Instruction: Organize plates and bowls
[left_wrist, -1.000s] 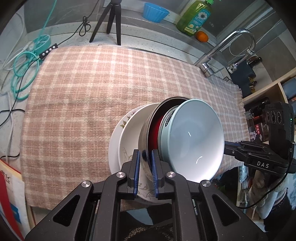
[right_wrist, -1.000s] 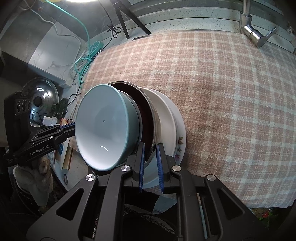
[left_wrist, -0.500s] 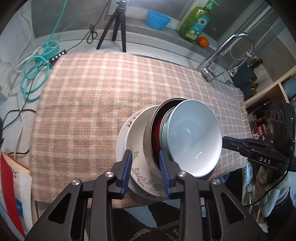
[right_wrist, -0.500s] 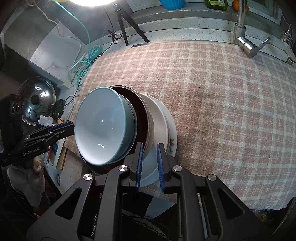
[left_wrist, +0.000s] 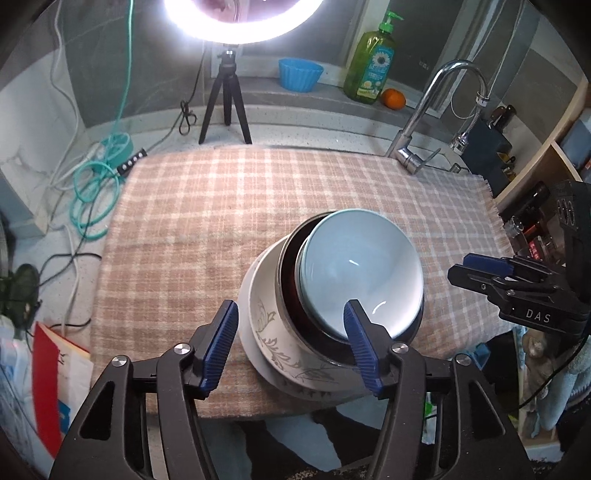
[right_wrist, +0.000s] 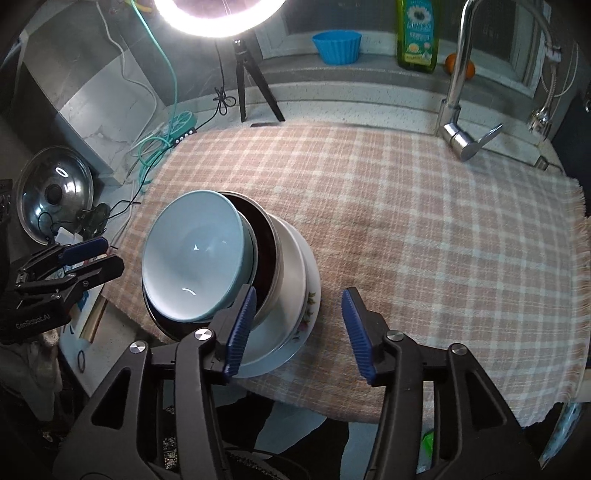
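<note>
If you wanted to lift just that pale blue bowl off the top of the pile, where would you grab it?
By its rim. The blue bowl sits nested in the dark bowl, so only its upper edge stands clear. I'd probably bring one pair of tongs down from above, one finger inside and one outside the rim, on the near side.

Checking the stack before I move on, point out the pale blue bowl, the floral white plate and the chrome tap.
pale blue bowl (left_wrist: 360, 269): left wrist view, inner wall.
floral white plate (right_wrist: 308, 314): right wrist view, rim.
chrome tap (right_wrist: 456, 92): right wrist view, upright neck.

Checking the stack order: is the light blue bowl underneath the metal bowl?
No, the light blue bowl sits nested inside the metal bowl, on top of the stack.
</note>
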